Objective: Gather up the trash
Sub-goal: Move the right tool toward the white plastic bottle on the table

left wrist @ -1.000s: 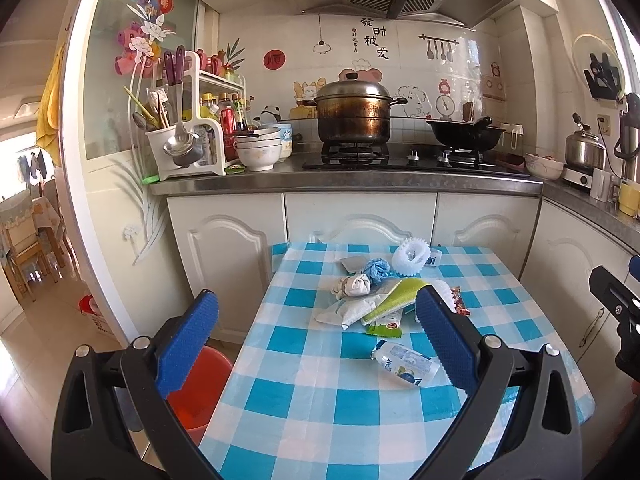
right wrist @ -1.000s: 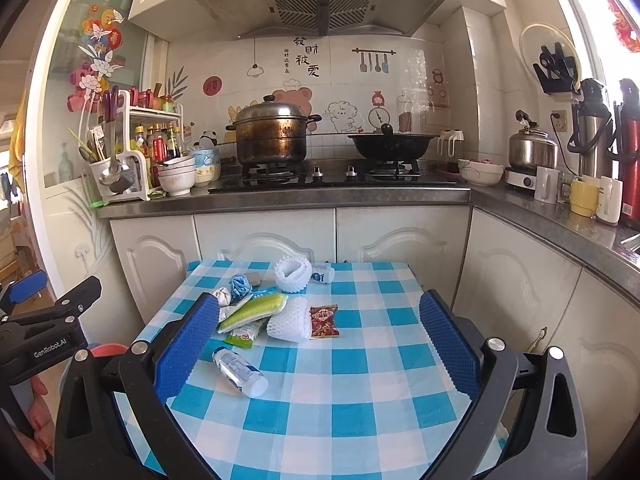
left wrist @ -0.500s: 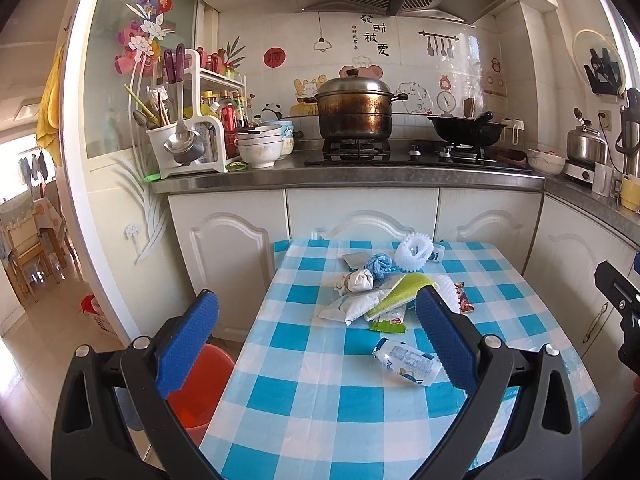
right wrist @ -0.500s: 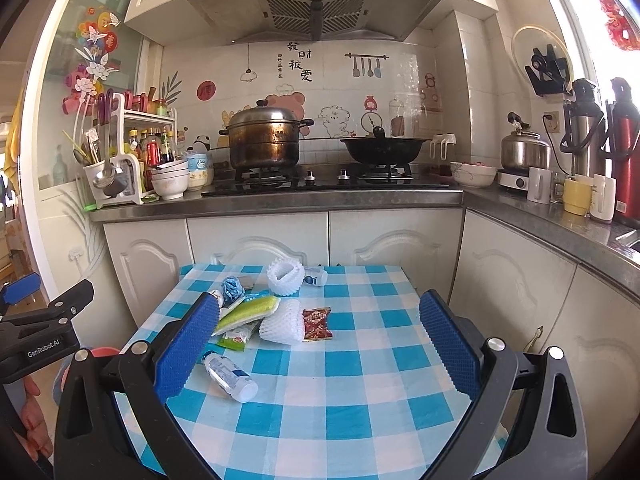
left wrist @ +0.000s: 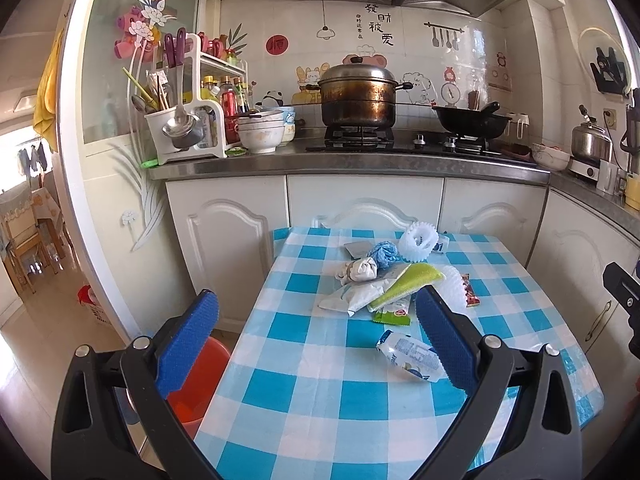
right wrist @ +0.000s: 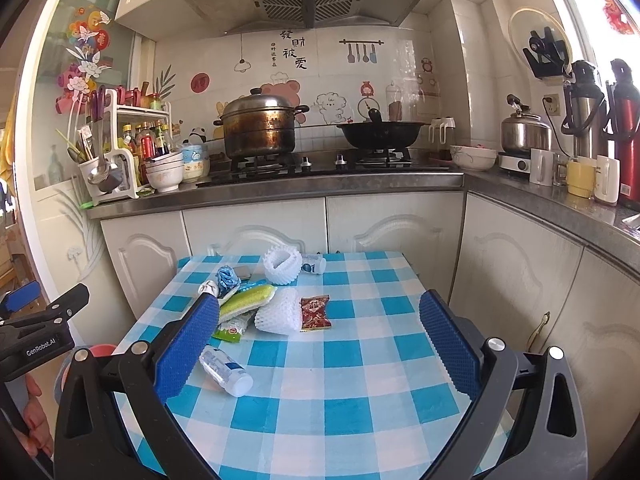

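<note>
The left gripper (left wrist: 316, 336) and the right gripper (right wrist: 320, 332) both have their fingers spread wide and hold nothing, above the checked worktop (right wrist: 360, 396). The trash pile (left wrist: 384, 284) lies ahead of the left fingers. A small plastic bottle (right wrist: 226, 369) lies just beside the right gripper's left finger. An orange bin (left wrist: 200, 380) stands below the left gripper's left finger.
</note>
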